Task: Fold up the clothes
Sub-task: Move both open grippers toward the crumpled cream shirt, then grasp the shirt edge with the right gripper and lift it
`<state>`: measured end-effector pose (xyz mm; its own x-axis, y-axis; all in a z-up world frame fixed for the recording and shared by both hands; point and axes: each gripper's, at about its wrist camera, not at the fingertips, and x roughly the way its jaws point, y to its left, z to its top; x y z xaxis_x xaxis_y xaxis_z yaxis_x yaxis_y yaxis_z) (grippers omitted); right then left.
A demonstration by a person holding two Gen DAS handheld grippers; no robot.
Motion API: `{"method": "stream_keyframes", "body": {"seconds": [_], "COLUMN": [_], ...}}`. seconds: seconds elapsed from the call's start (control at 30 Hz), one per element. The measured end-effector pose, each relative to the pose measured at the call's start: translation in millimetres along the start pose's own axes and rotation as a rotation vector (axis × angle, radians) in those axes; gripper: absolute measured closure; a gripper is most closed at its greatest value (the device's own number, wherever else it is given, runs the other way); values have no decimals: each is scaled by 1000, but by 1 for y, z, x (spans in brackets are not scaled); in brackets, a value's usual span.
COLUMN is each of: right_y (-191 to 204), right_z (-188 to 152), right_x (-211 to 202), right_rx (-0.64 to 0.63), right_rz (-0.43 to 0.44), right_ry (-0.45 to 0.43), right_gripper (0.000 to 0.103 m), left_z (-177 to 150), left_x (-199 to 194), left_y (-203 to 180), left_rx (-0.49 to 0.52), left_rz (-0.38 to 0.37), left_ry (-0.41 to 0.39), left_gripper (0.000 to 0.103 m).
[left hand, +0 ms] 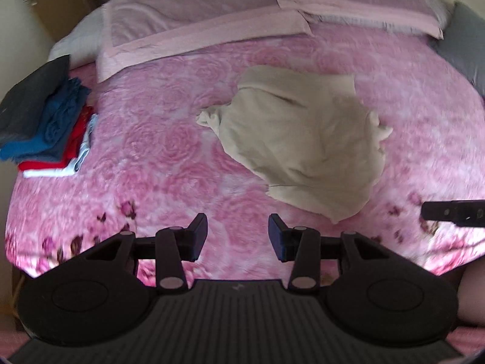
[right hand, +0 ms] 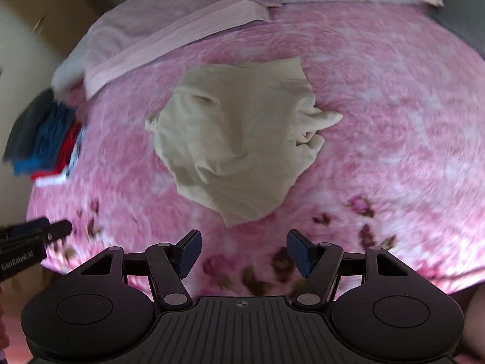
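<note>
beige garment [left hand: 303,145] lies crumpled mid-bed on a pink rose-print blanket [left hand: 157,151], apart from both tools. left gripper [left hand: 238,236] and right gripper [right hand: 242,253] hover over the near edge, jaws released, nothing between them. folded clothes stack [left hand: 45,121] sits far left; pink pillows [left hand: 197,21] lie beyond.
</note>
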<state>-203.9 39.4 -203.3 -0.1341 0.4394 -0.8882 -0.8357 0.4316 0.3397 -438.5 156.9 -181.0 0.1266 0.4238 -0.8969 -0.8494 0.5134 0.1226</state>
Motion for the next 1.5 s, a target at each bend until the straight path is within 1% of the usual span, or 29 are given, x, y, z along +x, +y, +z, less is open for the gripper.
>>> {"method": "stream_keyframes", "body": {"seconds": [0.07, 0.13, 0.3, 0.4, 0.53, 0.57, 0.67, 0.83, 0.9, 0.93, 1.0, 1.07, 1.17, 1.2, 1.27, 1.3, 1.37, 1.43, 1.47, 1.5], "right_y": [-6, -19, -61, -83, -98, -99, -96, -97, -94, -91, -86, -87, -105, -116, -142, -155, -182, -209, -221, -238], "right_z": [-5, -12, -37, -48, -54, -54, -53, -57, -52, -47, -38, -33, -40, -45, -57, -61, -76, -87, -93, -97], "right_x": [11, 24, 56, 85, 127, 137, 165, 204, 213, 217, 213, 198, 155, 136, 101, 84, 47, 19, 13, 12], "right_rx": [77, 187, 491, 633, 736, 745, 762, 851, 815, 770, 644, 572, 468, 424, 385, 374, 338, 317, 313, 350], "right_rz": [-3, 5, 58, 89, 141, 155, 178, 232, 225, 221, 166, 133, 49, 12, -71, -124, -264, -428, -501, -549], "right_ry": [-5, 0, -6, -15, -67, -86, -139, -200, -207, -189, -181, -182, -194, -204, -211, -215, -231, -246, -244, -235], "right_gripper": [37, 37, 37, 37, 37, 37, 37, 38, 83, 100, 101, 102, 103, 103, 103, 103, 103, 103, 102, 102], "left_z": [2, 4, 6, 3, -4, -6, -11, -18, -19, -18, -18, -16, -10, -6, 3, 8, 22, 39, 48, 60], "left_x": [16, 31, 64, 88, 119, 125, 141, 158, 164, 166, 170, 174, 177, 177, 176, 174, 171, 170, 171, 173], "left_y": [9, 15, 22, 23, 30, 33, 39, 46, 46, 45, 43, 40, 30, 26, 17, 12, -1, -19, -30, -44], "left_rx": [32, 45, 51, 47, 16, 6, -14, -39, -49, -52, -57, -55, -31, -19, 11, 29, 69, 129, 166, 211], "left_rz": [-15, -42, -114, -142, -152, -153, -154, -144, -143, -145, -148, -156, -175, -186, -215, -233, -281, -338, -369, -401], "left_ry": [17, 31, 48, 63, 90, 94, 108, 108, 107, 107, 107, 106, 112, 110, 99, 92, 73, 49, 35, 20], "left_gripper": [63, 63, 63, 63, 63, 63, 63, 63, 63, 63, 64, 65, 66, 66, 66, 66, 66, 67, 67, 66]}}
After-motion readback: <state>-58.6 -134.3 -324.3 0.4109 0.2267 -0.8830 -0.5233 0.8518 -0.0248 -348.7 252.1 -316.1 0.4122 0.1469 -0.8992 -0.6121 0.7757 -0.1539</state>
